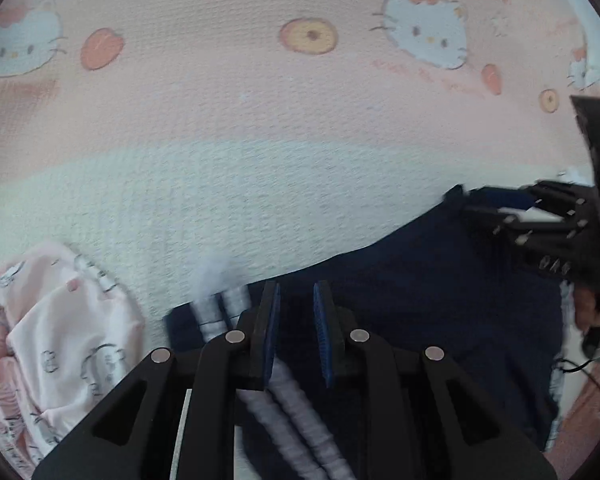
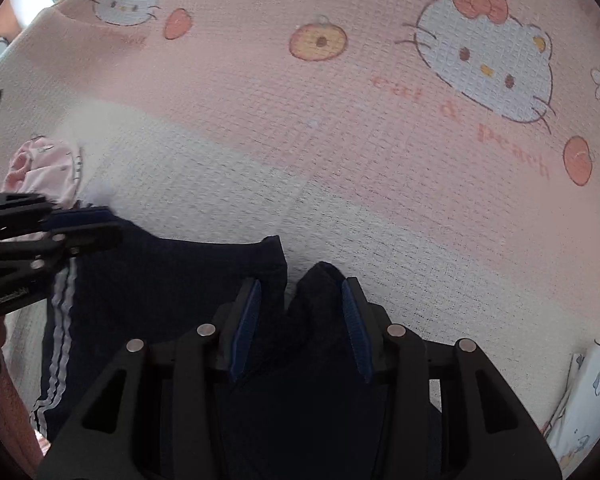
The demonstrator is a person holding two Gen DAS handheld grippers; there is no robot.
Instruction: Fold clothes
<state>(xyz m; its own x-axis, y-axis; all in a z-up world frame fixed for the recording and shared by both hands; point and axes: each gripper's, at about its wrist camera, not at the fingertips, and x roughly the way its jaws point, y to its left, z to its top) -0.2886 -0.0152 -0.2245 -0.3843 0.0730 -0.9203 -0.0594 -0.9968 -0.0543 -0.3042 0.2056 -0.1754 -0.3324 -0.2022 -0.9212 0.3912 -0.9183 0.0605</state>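
Note:
A navy garment with white side stripes (image 1: pixel 440 276) lies on a pink and white Hello Kitty blanket (image 1: pixel 260 112). My left gripper (image 1: pixel 296 308) is over its striped edge (image 1: pixel 216 312), jaws a little apart with navy cloth between them. My right gripper (image 2: pixel 300 304) has its jaws apart, with a bunched navy corner (image 2: pixel 320 284) between the pads. In the right wrist view the left gripper (image 2: pixel 84 226) shows at the far left, at the garment's (image 2: pixel 160 280) striped corner. In the left wrist view the right gripper (image 1: pixel 500 208) shows at the right edge.
A crumpled pink and white printed garment (image 1: pixel 60 320) lies to the left of the navy one, also in the right wrist view (image 2: pixel 44 168). A white printed cloth (image 2: pixel 592 392) lies at the lower right. A dark cable (image 1: pixel 592 372) trails at the right.

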